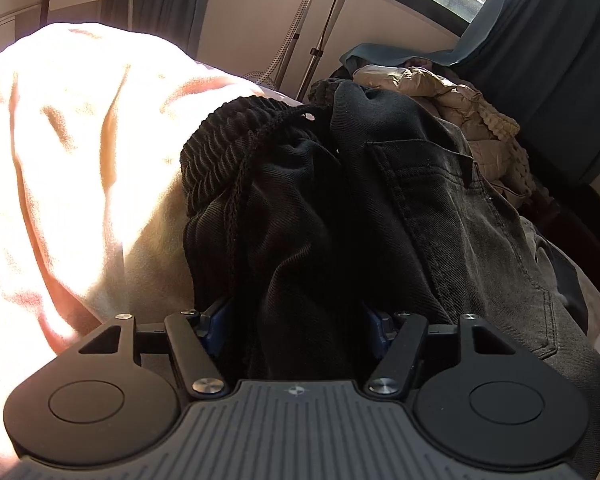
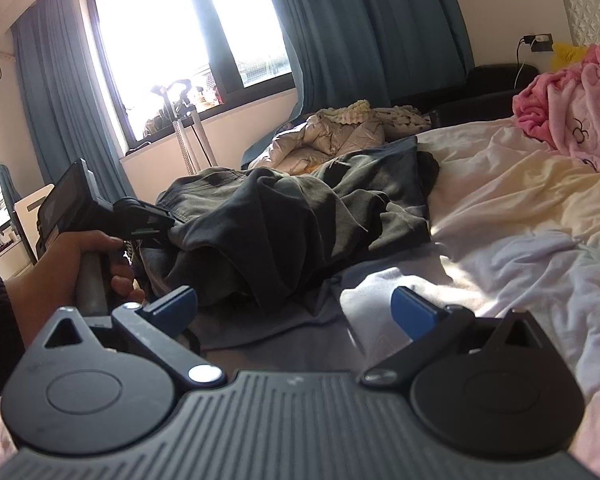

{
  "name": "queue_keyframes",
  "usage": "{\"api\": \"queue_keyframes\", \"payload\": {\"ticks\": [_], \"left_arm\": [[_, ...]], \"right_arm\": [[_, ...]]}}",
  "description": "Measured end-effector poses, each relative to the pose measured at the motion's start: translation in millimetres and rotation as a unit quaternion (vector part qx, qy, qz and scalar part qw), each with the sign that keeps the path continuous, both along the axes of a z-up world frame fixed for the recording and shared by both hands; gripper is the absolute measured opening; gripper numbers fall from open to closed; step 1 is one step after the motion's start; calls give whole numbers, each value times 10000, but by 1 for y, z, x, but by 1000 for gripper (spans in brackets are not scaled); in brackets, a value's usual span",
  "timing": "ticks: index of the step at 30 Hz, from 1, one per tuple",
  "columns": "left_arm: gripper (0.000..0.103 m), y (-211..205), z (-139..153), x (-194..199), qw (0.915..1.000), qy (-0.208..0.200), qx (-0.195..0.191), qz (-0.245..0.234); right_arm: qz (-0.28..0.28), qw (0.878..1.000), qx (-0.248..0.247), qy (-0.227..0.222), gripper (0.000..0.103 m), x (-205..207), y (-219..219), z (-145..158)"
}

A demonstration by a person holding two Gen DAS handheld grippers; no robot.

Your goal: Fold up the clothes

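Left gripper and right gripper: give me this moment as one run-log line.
left gripper: dark trousers bunched between fingers, grip unconfirmed | right gripper: open, empty, above bed sheet | fold: not started

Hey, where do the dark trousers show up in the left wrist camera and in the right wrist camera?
Left wrist view: the dark trousers fill the centre, bunched between the left gripper fingers.
Right wrist view: the trousers lie heaped mid-frame on the bed sheet, beyond the open right gripper.
Shared landmark: the beige puffer jacket behind the trousers.
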State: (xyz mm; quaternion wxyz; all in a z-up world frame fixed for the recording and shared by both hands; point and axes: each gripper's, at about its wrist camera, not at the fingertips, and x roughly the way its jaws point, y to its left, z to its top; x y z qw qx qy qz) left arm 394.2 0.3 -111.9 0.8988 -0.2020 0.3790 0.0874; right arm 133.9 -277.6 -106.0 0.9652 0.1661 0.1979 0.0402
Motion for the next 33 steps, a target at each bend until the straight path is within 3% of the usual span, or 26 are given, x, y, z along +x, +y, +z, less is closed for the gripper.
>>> {"api": "queue_keyframes", "payload": {"ticks": [2, 3, 5, 11, 15, 17, 22, 26, 28, 29, 30, 31, 32, 33], "left_arm": [[34, -3, 1, -1, 9998, -37, 210, 56], [13, -3, 2, -3, 9997, -101, 221, 30], [7, -5, 9, -13, 9990, -344, 269, 11], [4, 38, 55, -70, 9915, -1195, -521, -17], [4, 64, 70, -131, 9874, -1413, -632, -321], [4, 73, 67, -165, 9874, -1351, -661, -485], [4, 95, 31, -215, 9908, -726, -768, -843], [5, 114, 37, -238, 9901, -905, -563, -914], [9, 122, 48, -238, 9866, -1042, -761, -1003], [22, 123, 54, -232, 9847, -1133, -847, -1020], [51, 125, 60, -226, 9826, -1225, -933, -1037], [67, 126, 67, -220, 9805, -1321, -1014, -1047], [80, 126, 71, -211, 9786, -1443, -1061, -1011], [78, 124, 75, -199, 9766, -1563, -1113, -975]], "right_arm": [[-36, 10000, 66, 31, 103, 2, -3, -2], [-49, 9999, 81, 33, 103, 2, -4, -3], [-74, 9999, 99, 36, 103, 2, -5, -4], [-322, 9993, -49, 158, 103, 1, -10, -13], [-487, 9985, 153, 205, 103, -4, -18, -14], [-474, 9985, 206, 159, 103, -6, -18, -11], [-344, 9992, 127, 179, 103, -9, -10, -10], [-269, 9993, 9, 262, 103, -11, -3, -10], [-259, 9992, -22, 303, 103, -10, 0, -11], [-247, 9992, -38, 323, 103, -10, 1, -12], [-225, 9991, -53, 342, 103, -8, 2, -14], [-203, 9991, -68, 360, 103, -6, 3, -15], [-187, 9991, -84, 384, 103, -5, 4, -16], [-180, 9989, -101, 413, 103, -4, 5, -17]]}}
